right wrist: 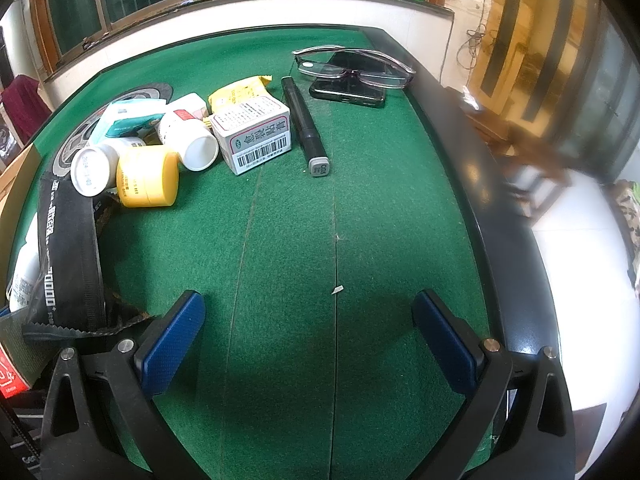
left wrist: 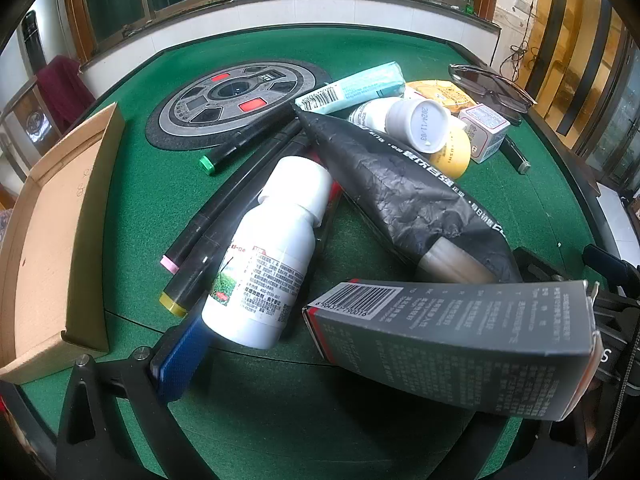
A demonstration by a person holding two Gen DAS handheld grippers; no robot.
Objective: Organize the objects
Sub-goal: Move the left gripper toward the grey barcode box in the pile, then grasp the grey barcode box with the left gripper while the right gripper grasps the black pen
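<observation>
The left tool (left wrist: 360, 360) has only one blue pad (left wrist: 180, 356) in sight, at the lower left; a dark grey carton (left wrist: 452, 348) with a barcode covers the right side of that view, so whether this tool grips it or is released cannot be told; the carton hangs tilted above the green surface (left wrist: 140, 192). Just beyond it lies a heap: a white bottle (left wrist: 272, 256) on its side resting over three black markers (left wrist: 224, 216), a crumpled black pouch (left wrist: 412, 196) beside it, and a second white bottle (left wrist: 416, 120) with a dated cap lying against a yellow jar (left wrist: 448, 156); a pale blue packet (left wrist: 356, 86) sits behind them, and a small white box (left wrist: 484, 130) to the right. An open cardboard tray (left wrist: 52, 240) stands at the left edge of the surface, well apart from the heap. The right tool (right wrist: 308, 344) is released, its blue pads (right wrist: 172, 344) spread wide over bare green felt; ahead of it a lone black marker (right wrist: 304, 124) lies just beside the small white box (right wrist: 252, 136), and glasses (right wrist: 352, 66) rest on a dark phone (right wrist: 348, 90) near the far edge.
</observation>
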